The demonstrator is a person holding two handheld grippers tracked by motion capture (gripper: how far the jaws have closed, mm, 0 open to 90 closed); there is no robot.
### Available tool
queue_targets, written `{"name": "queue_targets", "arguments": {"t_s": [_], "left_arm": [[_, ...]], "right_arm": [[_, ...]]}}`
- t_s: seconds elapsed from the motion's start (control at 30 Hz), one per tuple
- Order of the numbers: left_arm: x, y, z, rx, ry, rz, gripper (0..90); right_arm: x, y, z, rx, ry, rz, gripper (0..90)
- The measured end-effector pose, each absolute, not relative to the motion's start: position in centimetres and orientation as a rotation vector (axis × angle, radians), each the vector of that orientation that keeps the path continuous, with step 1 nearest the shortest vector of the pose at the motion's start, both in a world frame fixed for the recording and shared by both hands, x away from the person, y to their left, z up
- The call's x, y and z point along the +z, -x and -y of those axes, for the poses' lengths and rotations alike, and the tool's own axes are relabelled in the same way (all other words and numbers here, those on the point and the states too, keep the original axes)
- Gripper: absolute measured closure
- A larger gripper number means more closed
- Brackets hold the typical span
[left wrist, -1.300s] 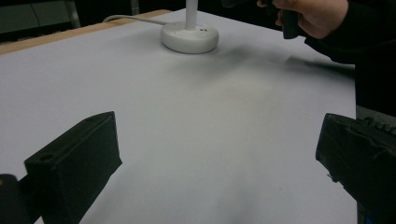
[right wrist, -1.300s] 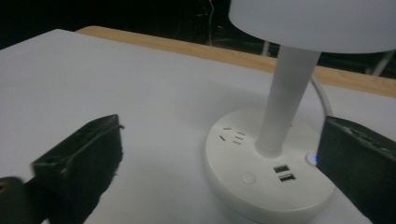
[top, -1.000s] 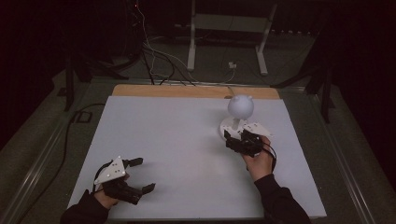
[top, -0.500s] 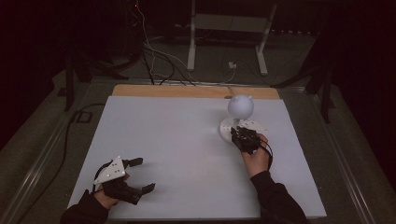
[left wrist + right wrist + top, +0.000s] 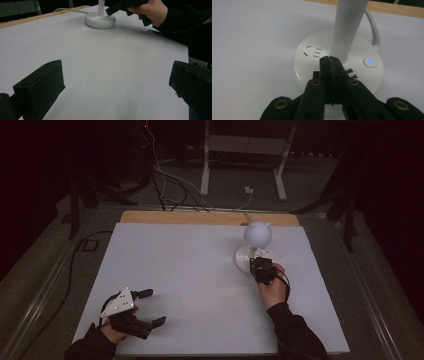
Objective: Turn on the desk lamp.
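Now that its jaws have just closed on nothing, pressed flat together, the right claw [image 5: 331, 60] makes a single blunt tip over the round base [image 5: 337, 65] of the white lamp [image 5: 257, 234]. A second ago, in the high view, those jaws stood apart and a little nearer the person; since then the claw has crept forward and down onto the base. That reads as getting ready to prod, not to grasp: a closed tip suits pushing a button, and the lit blue button [image 5: 370, 62] sits just right of the tip and slightly ahead of it, not yet touched as far as I can tell.

Straight ahead of the tip, almost touching it, the lamp's stem [image 5: 349, 27] rises upright from the base; that is the long axis, vertical, ending in the round head above and beyond the claw. The socket slots [image 5: 313, 53] lie to the tip's left. A white cord [image 5: 373, 27] leaves the base on the far right side, toward the desk's [image 5: 175, 270] wooden edge.

The left claw [image 5: 145, 309] rests well apart on the near side, jaws spread wide, holding nothing.
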State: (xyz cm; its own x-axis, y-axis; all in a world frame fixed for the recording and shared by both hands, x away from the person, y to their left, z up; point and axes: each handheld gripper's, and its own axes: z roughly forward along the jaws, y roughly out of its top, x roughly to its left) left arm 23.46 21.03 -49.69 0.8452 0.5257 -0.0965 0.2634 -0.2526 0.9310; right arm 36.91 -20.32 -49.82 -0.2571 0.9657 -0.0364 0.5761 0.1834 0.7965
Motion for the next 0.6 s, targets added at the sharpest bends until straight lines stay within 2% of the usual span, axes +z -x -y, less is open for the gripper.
{"name": "queue_targets", "arguments": {"t_s": [0.6], "left_arm": [[-49.72, -23.46, -21.00, 0.278, -1.848, -0.597, 0.3]], "right_arm": [[-50.51, -37.05, 19.96, 0.877, -1.421, -1.933, 90.0]]}}
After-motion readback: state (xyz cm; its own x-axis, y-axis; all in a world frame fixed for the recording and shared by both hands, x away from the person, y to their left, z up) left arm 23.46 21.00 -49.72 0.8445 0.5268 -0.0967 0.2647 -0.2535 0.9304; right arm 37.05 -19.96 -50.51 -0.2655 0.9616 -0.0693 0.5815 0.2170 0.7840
